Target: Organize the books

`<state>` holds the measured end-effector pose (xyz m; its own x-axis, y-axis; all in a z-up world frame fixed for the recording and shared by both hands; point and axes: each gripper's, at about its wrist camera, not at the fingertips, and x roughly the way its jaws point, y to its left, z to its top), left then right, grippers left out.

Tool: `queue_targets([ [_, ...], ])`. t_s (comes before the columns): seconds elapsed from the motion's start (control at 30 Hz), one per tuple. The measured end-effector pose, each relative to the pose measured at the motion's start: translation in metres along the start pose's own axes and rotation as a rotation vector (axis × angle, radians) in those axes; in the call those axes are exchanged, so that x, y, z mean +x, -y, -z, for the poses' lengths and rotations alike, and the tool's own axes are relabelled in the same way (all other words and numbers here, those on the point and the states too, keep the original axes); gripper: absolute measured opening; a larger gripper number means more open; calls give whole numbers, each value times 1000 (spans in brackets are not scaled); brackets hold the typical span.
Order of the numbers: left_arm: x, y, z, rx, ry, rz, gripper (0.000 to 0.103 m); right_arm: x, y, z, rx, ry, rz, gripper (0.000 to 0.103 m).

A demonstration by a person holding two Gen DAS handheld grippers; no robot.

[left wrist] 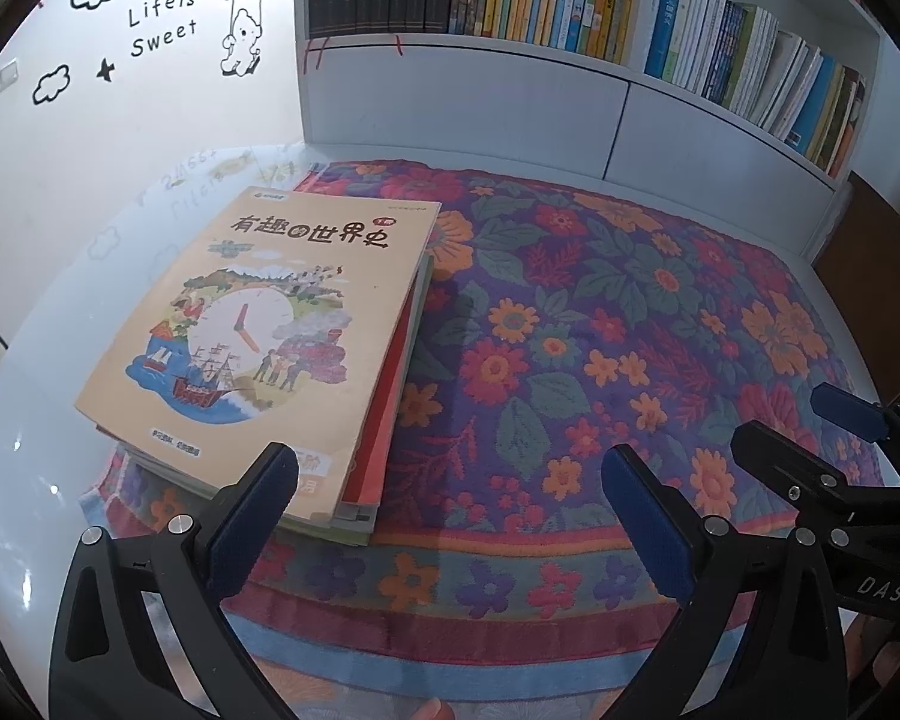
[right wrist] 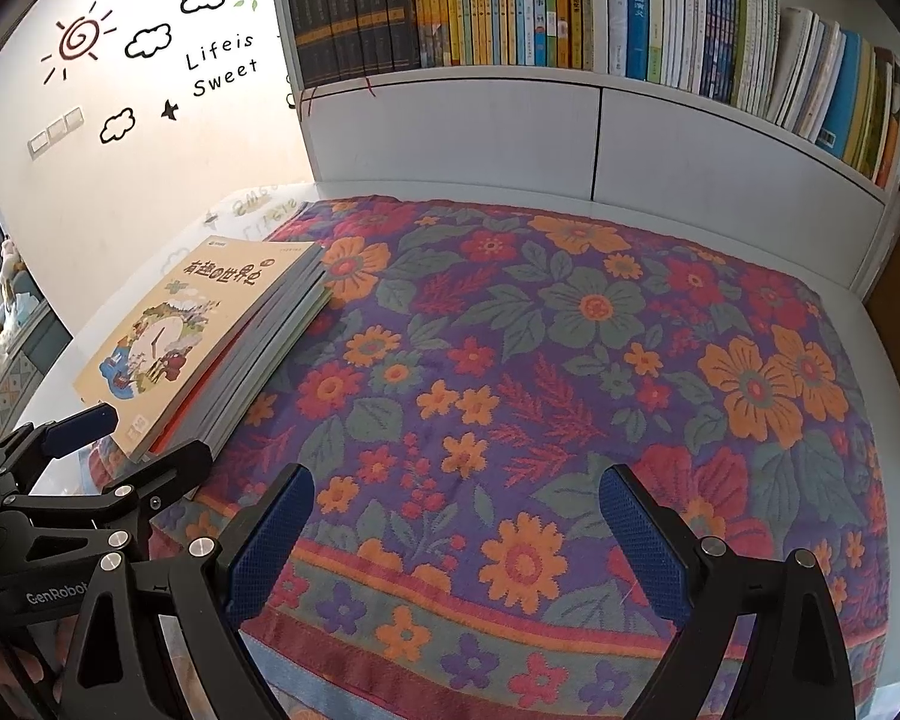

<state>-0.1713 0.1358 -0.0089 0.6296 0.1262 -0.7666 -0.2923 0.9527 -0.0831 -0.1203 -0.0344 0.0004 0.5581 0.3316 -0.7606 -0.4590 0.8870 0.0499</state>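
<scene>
So the stack of books (left wrist: 258, 348) is lying flat at the left edge of the flowery mat (left wrist: 600, 330) on my white bench (left wrist: 48, 432), under the bookshelf (right wrist: 510, 12). My left tongs (left wrist: 444, 510) and right tongs (right wrist: 456, 534) are both released, holding nothing, hovering over the mat's near edge.

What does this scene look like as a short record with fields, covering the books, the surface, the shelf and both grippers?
book stack: stack of books lying flat at the left edge of the floral cloth
top book: beige cover with a clock and ship picture
shelf: white bookshelf behind, upright books filling it
left gripper: open, empty, near the stack's front corner
right gripper: open, empty, above the cloth
wall: cloud decals, words "Life is Sweet"
</scene>
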Motion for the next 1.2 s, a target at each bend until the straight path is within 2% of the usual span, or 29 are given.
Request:
queue_targets([
  [0.9, 5, -1, -1, 11, -2, -4, 101, 1, 0, 2, 4, -7, 2, 95],
  [1.1, 1, 5, -1, 45, 44, -64, 101, 0, -1, 3, 2, 2, 34, 95],
  [1.2, 1, 8, -2, 53, 41, -55, 101, -2, 0, 4, 9, 5, 26, 95],
])
